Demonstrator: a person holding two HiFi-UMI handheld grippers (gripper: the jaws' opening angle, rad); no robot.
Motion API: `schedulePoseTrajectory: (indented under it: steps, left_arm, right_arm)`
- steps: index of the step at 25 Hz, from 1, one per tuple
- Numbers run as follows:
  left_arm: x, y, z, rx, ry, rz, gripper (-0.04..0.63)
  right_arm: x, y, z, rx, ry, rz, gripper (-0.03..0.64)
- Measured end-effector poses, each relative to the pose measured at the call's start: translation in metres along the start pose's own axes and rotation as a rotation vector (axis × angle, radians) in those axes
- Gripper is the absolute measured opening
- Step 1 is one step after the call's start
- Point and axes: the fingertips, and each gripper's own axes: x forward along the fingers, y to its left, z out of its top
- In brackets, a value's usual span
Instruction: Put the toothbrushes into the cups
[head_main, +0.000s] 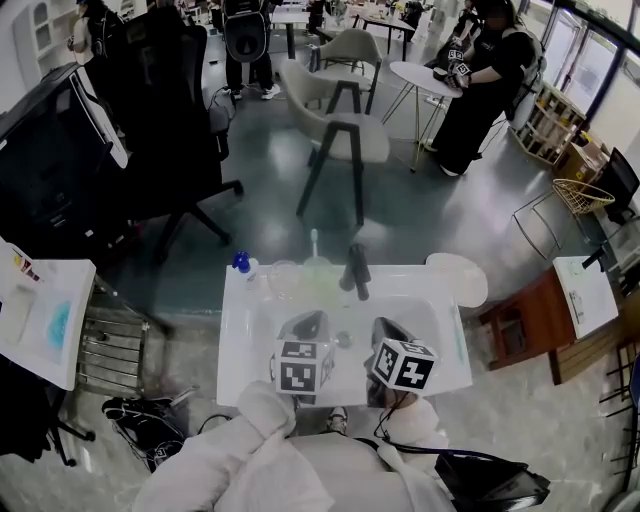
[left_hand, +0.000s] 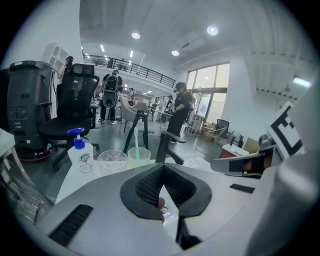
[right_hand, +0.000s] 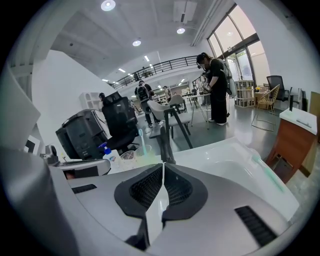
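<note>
Right gripper view gives the relation that counts: a pale mint-green toothbrush (right_hand: 263, 168) lies flat on the right-hand rim of the white sink counter (right_hand: 220, 150), ahead and to the right of the right gripper (right_hand: 163, 165). Its long axis runs along that rim, roughly front to back from the person, so the jaws would need to close across its handle. The right gripper is clearly the nearer one. Its jaws stand almost together, with only a thin slit between them and nothing in it.

The left gripper (left_hand: 163, 168) hangs over the basin with its jaw tips touching, also empty. Ahead of it, at the back left of the counter, a translucent green cup (left_hand: 139, 156) already holds a white toothbrush (left_hand: 136, 140) standing upright. An empty clear glass cup (left_hand: 112, 161) sits just beside it, between the green cup and a blue-pump soap bottle (left_hand: 81, 156). A black tap (left_hand: 165, 145) rises just right of the cups.

I judge the lying brush is the one left to place, and it must cross the basin leftward to reach either cup.
</note>
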Motion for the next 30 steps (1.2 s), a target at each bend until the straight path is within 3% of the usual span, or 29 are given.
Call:
schedulePoseTrajectory:
  steps: [11,22,30]
  left_arm:
    - [0.021,-0.037,-0.015,0.030,0.055,-0.064,0.005]
    - [0.080,-0.153,-0.046,0.104,0.163,-0.249,0.005]
    - [0.132,-0.213,-0.061,0.131,0.222,-0.280,0.005]
  right_arm:
    - [-0.018,-0.043,-0.009,0.045,0.009,-0.076,0.029]
    - [-0.073,-0.186,-0.030,0.144,0.044,-0.306,0.031]
    - [-0.069,-0.269,-0.034,0.132,0.121,-0.342,0.031]
